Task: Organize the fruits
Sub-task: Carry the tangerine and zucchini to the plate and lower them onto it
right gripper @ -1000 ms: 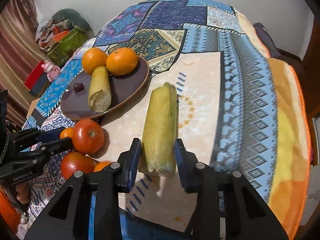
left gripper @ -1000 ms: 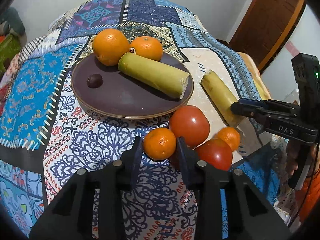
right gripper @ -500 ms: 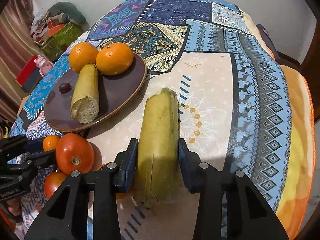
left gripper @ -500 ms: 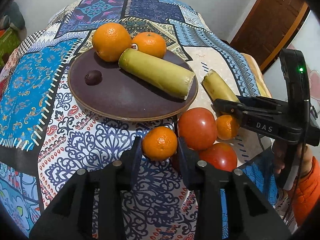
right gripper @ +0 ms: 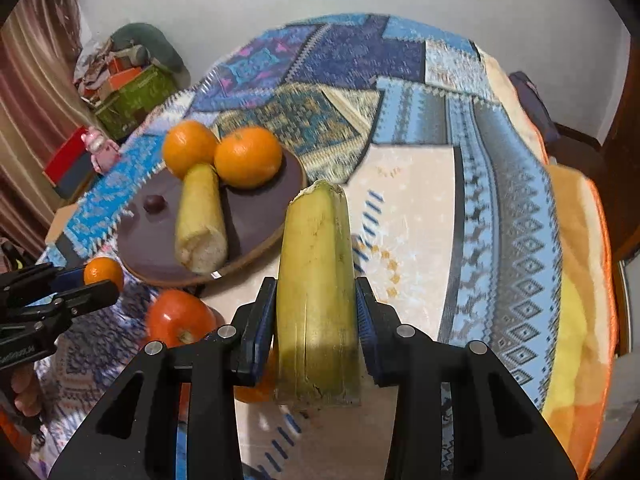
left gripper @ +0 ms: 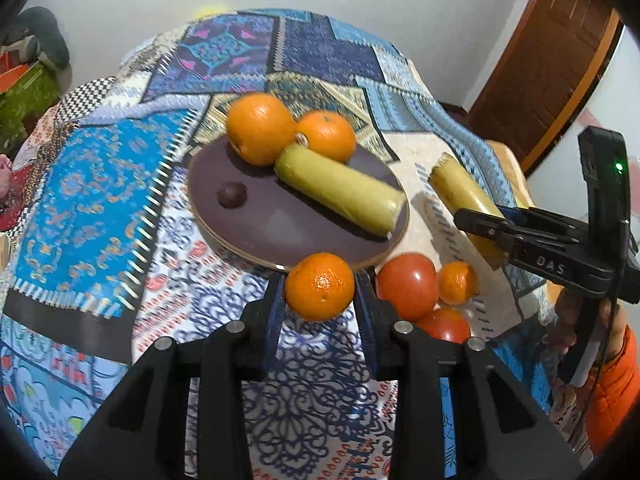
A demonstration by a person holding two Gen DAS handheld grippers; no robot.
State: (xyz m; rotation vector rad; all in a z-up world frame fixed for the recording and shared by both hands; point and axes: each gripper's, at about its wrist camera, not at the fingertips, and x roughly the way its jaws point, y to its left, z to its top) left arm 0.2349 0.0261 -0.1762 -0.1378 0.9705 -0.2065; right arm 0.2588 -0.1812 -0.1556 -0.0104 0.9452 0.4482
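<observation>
a patchwork cloth [left gripper: 224,52] covers the table; a brown door [left gripper: 552,60] stands beyond, green box [right gripper: 134,94] aside.

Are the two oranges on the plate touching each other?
Touching. In the right wrist view, the left orange and the right orange press together with no gap, at the far rim of the brown plate; the left wrist view agrees.
</observation>
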